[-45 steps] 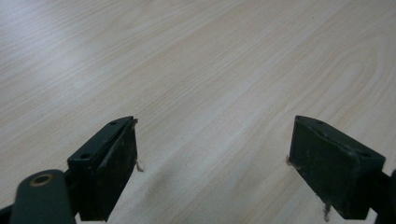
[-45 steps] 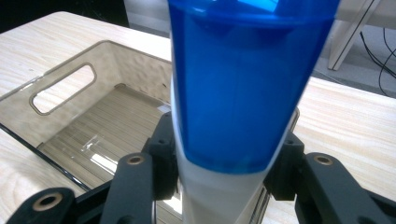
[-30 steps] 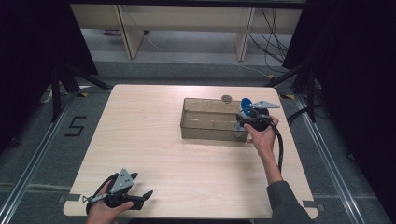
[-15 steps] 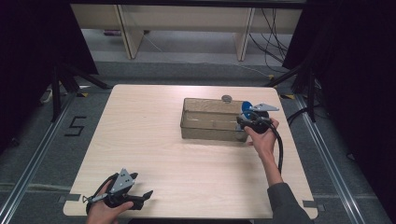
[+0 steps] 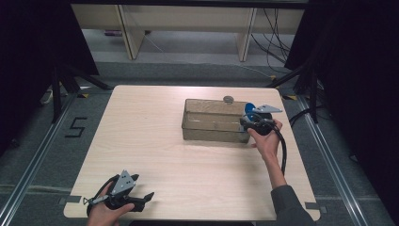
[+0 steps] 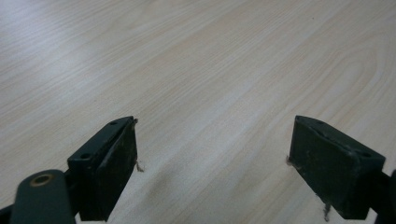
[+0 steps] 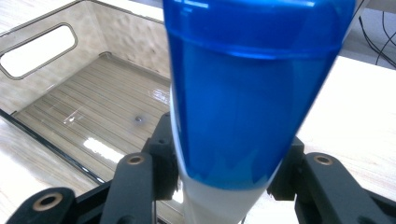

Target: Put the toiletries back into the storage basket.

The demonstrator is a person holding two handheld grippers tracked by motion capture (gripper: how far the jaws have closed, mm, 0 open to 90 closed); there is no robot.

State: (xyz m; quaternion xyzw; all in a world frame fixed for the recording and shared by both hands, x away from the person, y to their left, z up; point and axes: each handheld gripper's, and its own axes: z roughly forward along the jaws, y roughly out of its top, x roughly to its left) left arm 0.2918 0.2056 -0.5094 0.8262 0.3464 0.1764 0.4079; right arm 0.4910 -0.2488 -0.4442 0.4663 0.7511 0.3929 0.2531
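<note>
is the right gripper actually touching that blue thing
Touching. The right gripper view shows both jaws of the right gripper pressed against the sides of the blue thing.

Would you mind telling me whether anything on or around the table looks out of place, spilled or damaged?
Nothing stands out. The clear bin sits square and empty on the table, the blue object is clamped cleanly in the right gripper at the bin's right end, and the left gripper rests open over bare wood. No spills or breakage show.
</note>
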